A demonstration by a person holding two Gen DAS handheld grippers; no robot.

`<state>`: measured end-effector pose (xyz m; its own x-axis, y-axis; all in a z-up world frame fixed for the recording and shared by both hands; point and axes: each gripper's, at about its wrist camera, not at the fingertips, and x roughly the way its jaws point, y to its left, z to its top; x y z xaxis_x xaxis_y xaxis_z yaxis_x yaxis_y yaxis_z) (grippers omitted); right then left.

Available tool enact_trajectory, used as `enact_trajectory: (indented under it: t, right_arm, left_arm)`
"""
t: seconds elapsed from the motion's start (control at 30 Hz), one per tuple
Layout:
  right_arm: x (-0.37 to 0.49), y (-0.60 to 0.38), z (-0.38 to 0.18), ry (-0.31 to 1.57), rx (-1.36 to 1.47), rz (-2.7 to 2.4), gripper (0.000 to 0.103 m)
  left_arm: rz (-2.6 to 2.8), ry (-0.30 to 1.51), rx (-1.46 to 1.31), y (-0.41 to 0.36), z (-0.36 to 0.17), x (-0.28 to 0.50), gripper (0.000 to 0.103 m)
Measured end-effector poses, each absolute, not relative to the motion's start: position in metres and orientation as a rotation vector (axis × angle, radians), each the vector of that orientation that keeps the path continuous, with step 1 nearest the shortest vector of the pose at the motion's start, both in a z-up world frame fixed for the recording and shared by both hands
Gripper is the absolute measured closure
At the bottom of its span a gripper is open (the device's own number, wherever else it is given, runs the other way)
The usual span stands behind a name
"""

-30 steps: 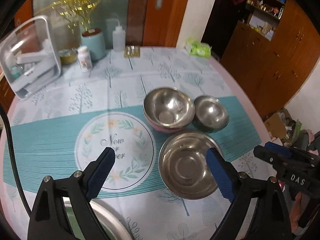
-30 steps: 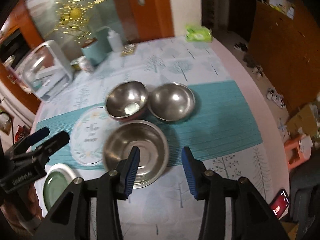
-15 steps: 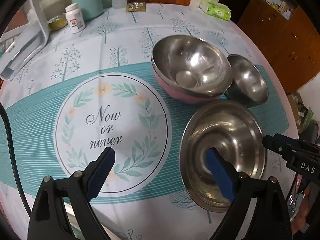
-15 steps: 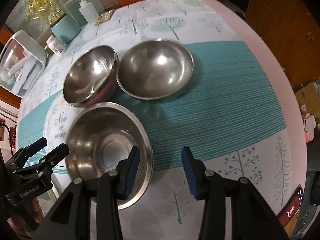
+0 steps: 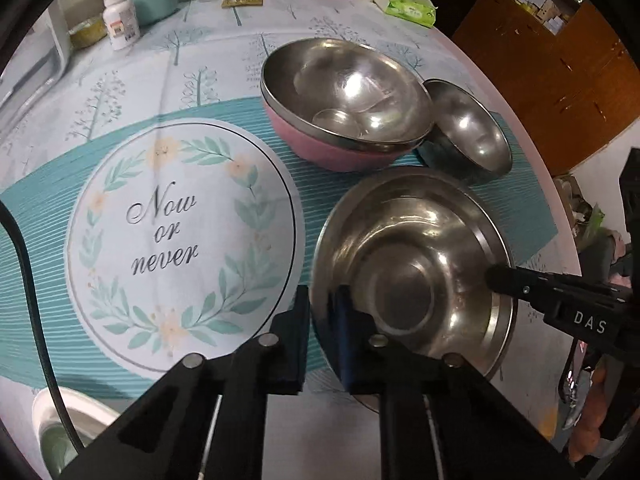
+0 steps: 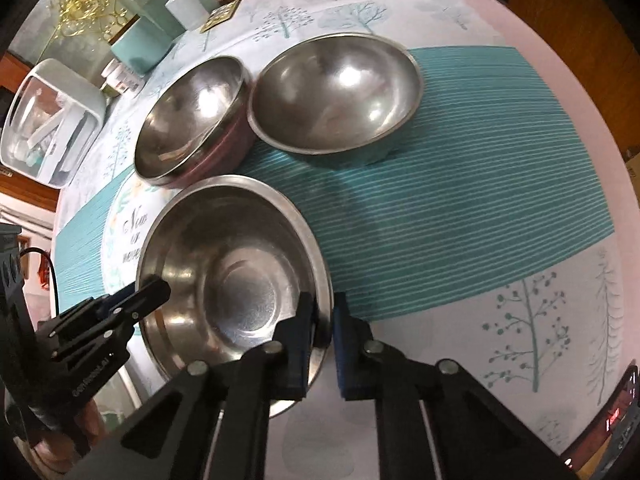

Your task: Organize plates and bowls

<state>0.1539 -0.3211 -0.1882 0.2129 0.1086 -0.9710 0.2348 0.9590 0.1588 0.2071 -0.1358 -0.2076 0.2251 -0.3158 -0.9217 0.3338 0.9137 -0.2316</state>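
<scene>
Fingers (image 5: pixel 298 336) on round steel bowl (image 5: pixel 412 276)

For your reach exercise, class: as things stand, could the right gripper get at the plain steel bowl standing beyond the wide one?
Probably not yet. The right gripper is shut on the rim of the wide steel bowl. The plain steel bowl has open cloth beside it.

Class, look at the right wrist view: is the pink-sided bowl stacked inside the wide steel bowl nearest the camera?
No. The pink-sided bowl sits on the tablecloth behind the wide steel bowl.
</scene>
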Motion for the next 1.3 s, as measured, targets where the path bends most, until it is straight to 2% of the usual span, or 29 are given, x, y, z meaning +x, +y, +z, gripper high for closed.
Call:
enact_trajectory:
  t: [0.4,0.63,0.67,0.73,0.83,0.93,1.03,1.07,1.1,1.3]
  right_arm:
    - [0.119,-0.294,-0.127,1.273,0.18,0.054,0.095]
    - [0.094,-0.292,-0.145,1.316,0.17,0.097,0.096]
    - [0.091,-0.292,-0.146,1.316,0.166,0.101,0.096]
    - [0.087,-0.294,-0.147,1.318,0.167,0.104,0.096]
    - [0.084,-0.295,-0.15,1.322,0.168,0.103,0.096]
    - [0.081,-0.297,-0.152,1.324,0.168,0.103,0.096]
    - [0.076,-0.299,-0.153,1.327,0.177,0.1,0.096]
    - [0.075,-0.3,-0.154,1.327,0.184,0.099,0.096]
    - [0.074,-0.3,-0.153,1.326,0.185,0.096,0.096]
    - [0.068,-0.301,-0.154,1.346,0.196,0.102,0.096]
  left_arm:
    - [-0.4,1.118,-0.041,-0.118,-0.139,0.153,0.093]
    - [-0.335,1.209,-0.052,-0.11,-0.165,0.128,0.093]
    - [-0.32,1.225,-0.049,-0.109,-0.171,0.127,0.091]
    - [-0.301,1.259,-0.054,-0.107,-0.185,0.127,0.081]
    - [-0.281,1.296,-0.084,-0.103,-0.2,0.128,0.071]
    - [-0.312,1.336,-0.127,-0.104,-0.213,0.13,0.068]
    - [-0.362,1.34,-0.168,-0.106,-0.218,0.127,0.071]
    - [-0.38,1.342,-0.172,-0.108,-0.219,0.125,0.076]
    - [-0.387,1.342,-0.171,-0.109,-0.219,0.123,0.089]
    - [-0.37,1.371,-0.141,-0.108,-0.21,0.11,0.091]
